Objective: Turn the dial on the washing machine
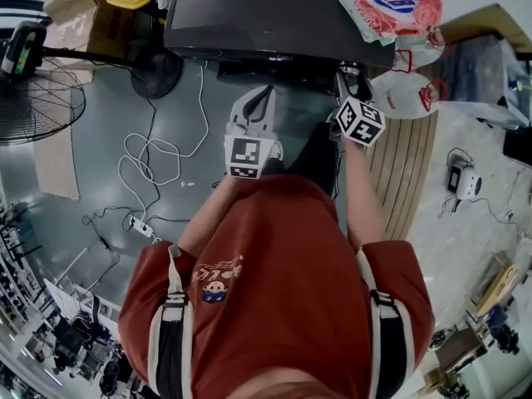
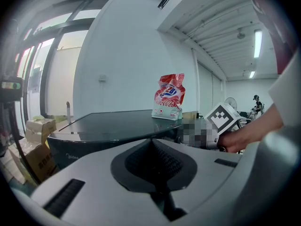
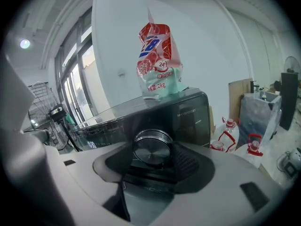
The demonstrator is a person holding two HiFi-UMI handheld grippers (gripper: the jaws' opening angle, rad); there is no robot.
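Observation:
The dark washing machine stands at the top of the head view, its glossy lid showing in the left gripper view. Its round metal dial sits on the front panel, and my right gripper is shut on it, one pad at each side. In the head view that gripper presses against the machine's front right, hiding the dial. My left gripper hangs shut and empty a little short of the machine's front, jaws meeting in the middle.
A red-and-white detergent bag stands on the lid's right end. Plastic bottles sit on the floor to the machine's right. A standing fan, cardboard boxes and loose cables lie to the left.

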